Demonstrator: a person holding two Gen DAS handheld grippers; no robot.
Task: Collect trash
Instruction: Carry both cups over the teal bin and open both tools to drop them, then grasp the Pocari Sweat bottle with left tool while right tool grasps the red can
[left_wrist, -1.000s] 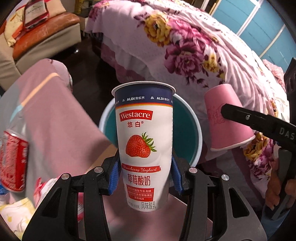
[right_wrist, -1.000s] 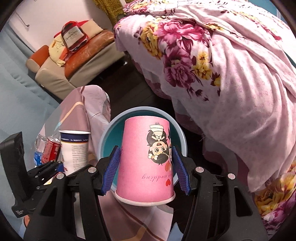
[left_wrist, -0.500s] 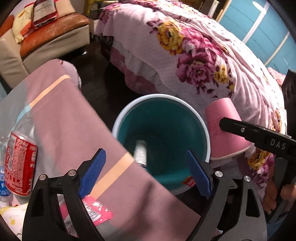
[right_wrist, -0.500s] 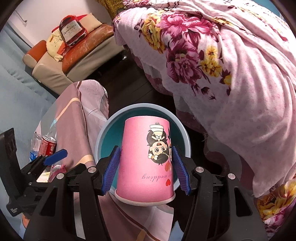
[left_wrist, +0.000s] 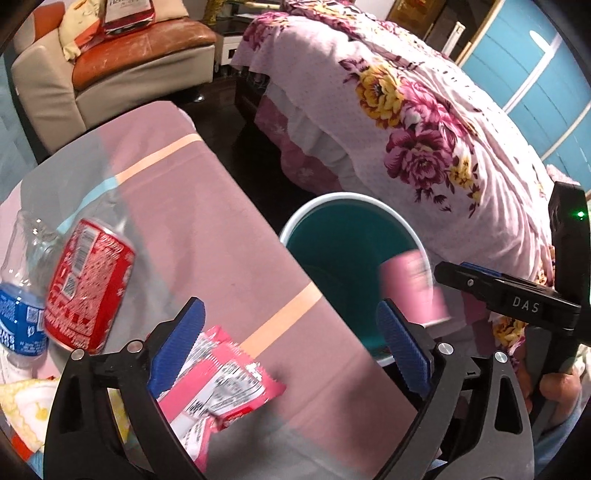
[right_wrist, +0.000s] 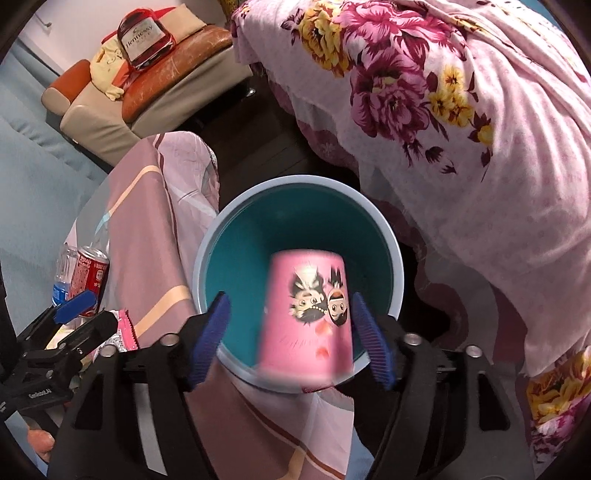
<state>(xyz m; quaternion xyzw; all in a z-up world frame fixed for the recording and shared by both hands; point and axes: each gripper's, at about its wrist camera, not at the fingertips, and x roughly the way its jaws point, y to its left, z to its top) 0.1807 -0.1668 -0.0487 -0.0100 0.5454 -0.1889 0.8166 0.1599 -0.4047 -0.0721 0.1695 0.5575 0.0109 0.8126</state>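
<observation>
Tongs (right_wrist: 290, 338) apart, cup (right_wrist: 304, 317) above bin (right_wrist: 391, 254)

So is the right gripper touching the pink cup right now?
Apart. The right wrist view shows teal bin between the pink cup and both open pads of the right gripper.

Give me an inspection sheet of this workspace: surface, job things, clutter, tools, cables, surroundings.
Surface: table under a pink striped cloth.
Job's things: teal bin on the floor beside the table; pink paper cup, upside down and motion-blurred, above the bin's mouth.
Clutter: red can, clear water bottle and pink snack wrapper on the table.
Tools: left tool open and empty above the wrapper; right tool open, blue pads clear of the cup's sides.
Cables: nothing seen.
Surroundings: bed with a floral cover; sofa with a bottle-shaped cushion; dark floor.
</observation>
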